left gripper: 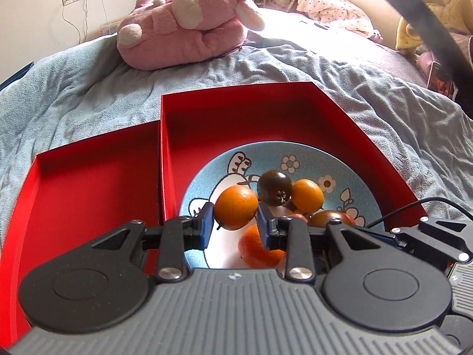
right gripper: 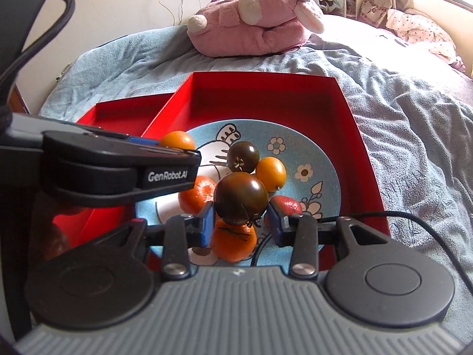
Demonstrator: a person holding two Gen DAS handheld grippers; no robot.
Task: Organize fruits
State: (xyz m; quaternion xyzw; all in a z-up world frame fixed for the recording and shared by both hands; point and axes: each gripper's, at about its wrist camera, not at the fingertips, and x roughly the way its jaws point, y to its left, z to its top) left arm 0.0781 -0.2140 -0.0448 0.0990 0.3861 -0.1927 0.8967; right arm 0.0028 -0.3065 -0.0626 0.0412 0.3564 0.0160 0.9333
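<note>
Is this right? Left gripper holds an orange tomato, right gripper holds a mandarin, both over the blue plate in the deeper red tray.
Not quite. The right gripper is shut on a dark brown tomato, not a mandarin, as the right wrist view shows; a mandarin lies below it. The rest stands: the left gripper holds an orange tomato, both over the blue plate in the deeper red tray.

Bed (right gripper: 399, 136) covered by a rumpled blue blanket (left gripper: 88, 94), bearing two adjoining red boxes (left gripper: 236, 118) and a pink plush toy (right gripper: 260, 20).
</note>
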